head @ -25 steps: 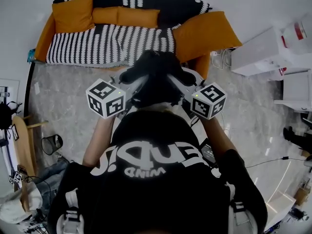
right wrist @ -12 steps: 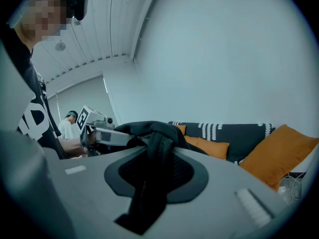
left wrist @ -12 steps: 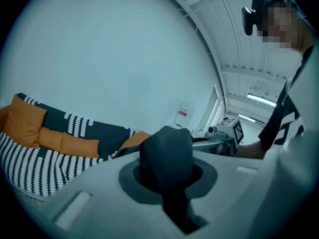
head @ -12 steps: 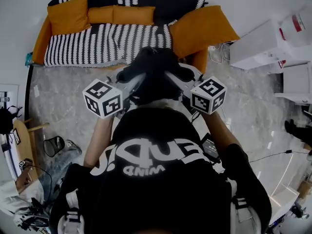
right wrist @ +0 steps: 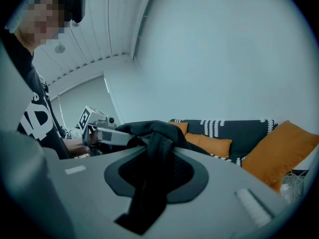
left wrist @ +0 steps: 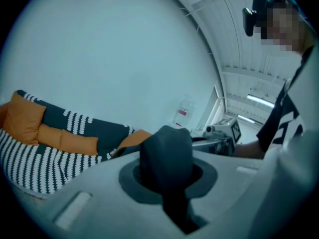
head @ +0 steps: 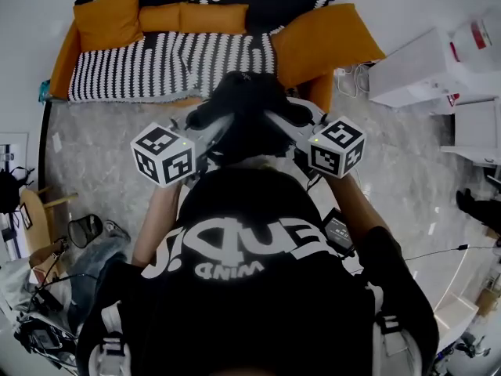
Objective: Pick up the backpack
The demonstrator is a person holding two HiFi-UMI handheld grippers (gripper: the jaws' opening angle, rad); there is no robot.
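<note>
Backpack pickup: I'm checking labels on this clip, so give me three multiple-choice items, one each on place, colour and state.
1. Where is the backpack? A on a white cabinet; B held between both tools; C on the floor.
2. What colour are the sofa's plain cushions? A green; B orange; C white.
3. The left tool is: A open and empty; B out of view; C shut on the backpack.

Answers: B, it hangs between the left tool and the right tool, in front of the person; B, the cushions are orange; C, black fabric sits pinched in its jaws.
</note>
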